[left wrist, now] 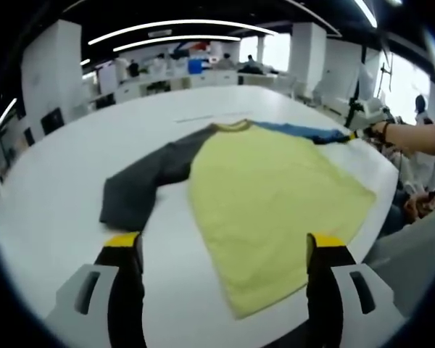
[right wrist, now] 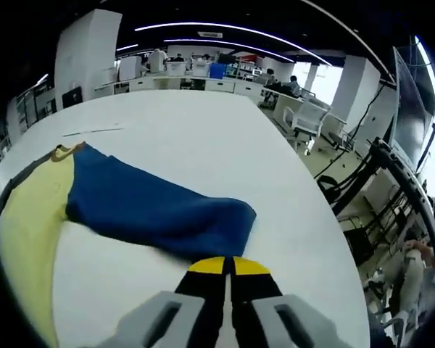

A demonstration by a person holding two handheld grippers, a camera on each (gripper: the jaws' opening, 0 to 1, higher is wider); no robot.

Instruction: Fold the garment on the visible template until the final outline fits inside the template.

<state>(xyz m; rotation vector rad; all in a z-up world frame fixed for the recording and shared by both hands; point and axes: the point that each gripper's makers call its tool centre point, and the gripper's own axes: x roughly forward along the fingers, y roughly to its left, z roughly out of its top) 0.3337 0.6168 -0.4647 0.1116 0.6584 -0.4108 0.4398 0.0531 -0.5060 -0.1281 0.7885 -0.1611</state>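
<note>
A long-sleeved shirt lies flat on the white table (left wrist: 51, 210). Its body is yellow (left wrist: 268, 196), one sleeve is dark grey (left wrist: 148, 181) and the other is blue (left wrist: 304, 132). My left gripper (left wrist: 225, 246) is open above the table just short of the shirt's hem, with one jaw near the grey cuff and nothing between the jaws. In the right gripper view the blue sleeve (right wrist: 152, 206) stretches across the table from the yellow body (right wrist: 29, 217). My right gripper (right wrist: 228, 266) is shut on the sleeve's cuff edge. The right gripper (left wrist: 353, 135) also appears at the sleeve's end, held by a person's arm (left wrist: 413, 135).
A thin marked line (left wrist: 203, 117) runs on the table beyond the collar. The table's edge (right wrist: 333, 239) curves close past the blue cuff, with office chairs (right wrist: 308, 116) and cables beyond it. A seated person (left wrist: 420, 188) is beside the table. Desks fill the background.
</note>
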